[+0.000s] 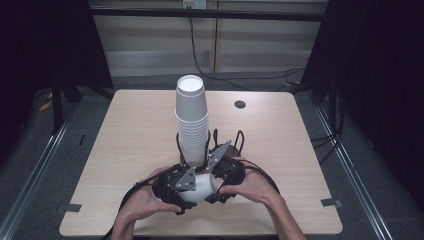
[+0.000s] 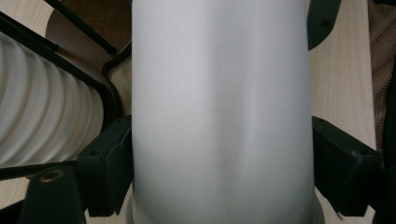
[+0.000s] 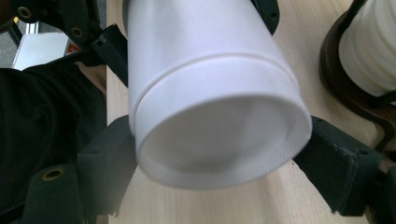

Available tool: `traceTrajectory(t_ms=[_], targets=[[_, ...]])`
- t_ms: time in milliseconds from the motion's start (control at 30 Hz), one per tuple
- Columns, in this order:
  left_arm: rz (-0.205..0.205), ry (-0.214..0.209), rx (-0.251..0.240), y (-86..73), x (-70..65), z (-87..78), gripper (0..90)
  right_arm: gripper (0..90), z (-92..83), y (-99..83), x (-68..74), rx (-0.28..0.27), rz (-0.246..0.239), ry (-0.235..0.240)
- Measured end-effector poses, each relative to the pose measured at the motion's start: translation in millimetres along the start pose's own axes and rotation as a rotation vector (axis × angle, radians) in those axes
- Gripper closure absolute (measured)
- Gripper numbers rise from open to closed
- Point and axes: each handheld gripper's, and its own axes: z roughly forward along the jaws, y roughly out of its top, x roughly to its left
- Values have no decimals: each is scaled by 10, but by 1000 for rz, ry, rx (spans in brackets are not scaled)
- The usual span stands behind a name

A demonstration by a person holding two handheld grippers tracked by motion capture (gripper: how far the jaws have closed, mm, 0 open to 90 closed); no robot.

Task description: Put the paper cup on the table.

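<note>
A white paper cup (image 1: 201, 188) lies on its side just above the table's front edge, between both grippers. My left gripper (image 1: 189, 191) is shut on its body; in the left gripper view the cup (image 2: 219, 102) sits between the left gripper's (image 2: 219, 172) two black pads, which press both its sides. My right gripper (image 1: 214, 186) comes from the right. In the right gripper view the cup's base (image 3: 219, 144) faces the camera, and the right gripper (image 3: 219, 161) is shut on that end. A tall stack of white cups (image 1: 191, 120) stands upright just behind.
The stack sits in a black wire holder (image 1: 238, 142) on the light wooden table (image 1: 125, 130); its ribbed rims (image 2: 42, 116) and dark base (image 3: 334, 79) lie close beside the held cup. A round cable hole (image 1: 240, 104) is at the back right.
</note>
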Motion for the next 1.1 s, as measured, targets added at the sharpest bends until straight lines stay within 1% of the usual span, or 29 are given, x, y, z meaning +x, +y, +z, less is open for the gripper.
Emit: traceTrajectory(t_ms=[67, 100, 133, 167, 200, 233, 267, 300, 333, 367, 400, 433, 467, 533, 567, 600, 633, 667, 700, 733, 767, 800, 867, 900, 933, 1000, 1067, 1100], targets=[[-2, 1, 0, 8, -9, 6, 174, 170, 20, 23, 3, 15, -6, 3], [1, 1, 1, 11, -10, 8, 174, 169, 28, 33, 3, 11, -9, 6], [-4, -3, -6, 13, -15, 13, 174, 164, 33, 39, 0, 3, -22, 13], [2, -3, -4, 16, -15, 12, 174, 161, 29, 43, -1, 6, -29, 27], [3, -1, -4, 19, -19, 14, 173, 158, 24, 49, -8, 2, -21, 30], [17, 2, 7, 22, -11, 12, 174, 163, 22, 50, -8, 7, -16, 34], [-1, -8, -8, 22, -26, 25, 174, 165, 33, 51, -21, -2, -26, 41], [-2, 1, -6, 23, -30, 33, 174, 165, 33, 51, -21, -2, -26, 41], [0, -2, -4, 24, -27, 35, 174, 172, 40, 53, -27, 2, -31, 45], [-4, -2, -9, 25, -31, 40, 174, 178, 44, 55, -17, 7, -23, 45], [3, -2, -11, 30, -33, 42, 174, 180, 46, 64, -15, 6, -15, 56], [3, -6, -10, 33, -33, 43, 174, 180, 46, 64, -15, 6, -15, 56], [3, 0, -11, 33, -37, 45, 174, 194, 43, 66, -14, 6, -9, 61], [-7, -8, -20, 26, -34, 42, 174, 207, 40, 66, -13, 6, -5, 67], [-6, -9, -22, 24, -35, 39, 174, 209, 42, 65, -19, -6, -18, 69], [-8, -11, -24, 23, -36, 35, 175, 213, 37, 64, -15, -11, -17, 73], [-8, -11, -23, 23, -39, 32, 175, 213, 37, 64, -15, -11, -17, 73], [6, -11, -12, 26, -34, 23, 174, 214, 35, 65, -11, -12, -13, 72], [2, -13, -15, 25, -38, 26, 175, 218, 28, 64, 5, 1, -8, 70], [6, -15, -14, 25, -38, 26, 175, 218, 28, 64, 5, 1, -8, 70], [8, -14, -17, 23, -35, 28, 175, 225, 37, 62, -1, -9, -23, 67], [20, -14, -6, 23, -20, 23, 175, 225, 37, 62, -1, -9, -23, 67], [-2, -9, -24, 20, -25, 37, 171, 229, 32, 62, -6, -16, -25, 66], [6, 2, -22, 20, -13, 32, 167, 230, 31, 62, -6, -21, -22, 54], [-2, 2, -33, 14, -13, 35, 164, 231, 17, 63, 4, -13, -9, 46], [-8, -1, -55, 0, -2, 35, 159, 233, -6, 73, 5, -10, -3, 41], [1, 3, -59, -1, 4, 29, 157, 234, -14, 78, 11, -1, 0, 39], [-1, -3, -60, 0, 5, 28, 155, 234, -9, 83, 2, -10, -17, 40]])
